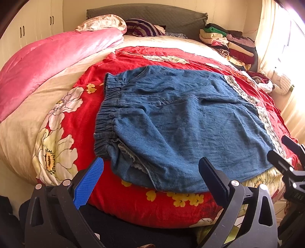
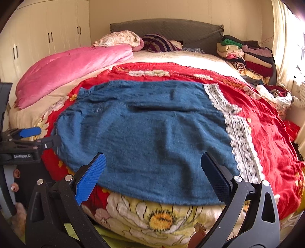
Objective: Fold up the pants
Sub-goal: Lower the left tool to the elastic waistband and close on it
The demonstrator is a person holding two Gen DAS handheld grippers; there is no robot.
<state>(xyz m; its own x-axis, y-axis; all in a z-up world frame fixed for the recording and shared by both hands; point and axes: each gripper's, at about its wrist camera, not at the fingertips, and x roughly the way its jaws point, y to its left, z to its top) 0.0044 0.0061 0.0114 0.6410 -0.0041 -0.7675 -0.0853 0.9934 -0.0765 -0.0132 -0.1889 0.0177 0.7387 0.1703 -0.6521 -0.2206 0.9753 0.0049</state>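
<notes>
Blue denim pants (image 1: 181, 122) (image 2: 144, 133) lie flat on a red flowered bedspread (image 1: 80, 118) (image 2: 270, 133), folded over on themselves. Their elastic waistband (image 1: 107, 114) is at the left and a white lace hem (image 1: 266, 118) (image 2: 238, 129) at the right. My left gripper (image 1: 151, 164) is open at the pants' near left edge, just below the waistband corner, holding nothing. My right gripper (image 2: 153, 160) hangs open over the near edge of the pants, left of the lace, also holding nothing. Each gripper shows at the side of the other's view: the right gripper (image 1: 282, 150), the left gripper (image 2: 41, 135).
A pink quilt (image 1: 47, 63) (image 2: 72, 66) is bunched at the back left of the bed. A stack of folded clothes (image 1: 228, 43) (image 2: 249, 57) sits at the back right by the curtain. Pillows and a striped garment (image 2: 160, 44) lie by the grey headboard (image 1: 152, 15). Cupboards line the left wall.
</notes>
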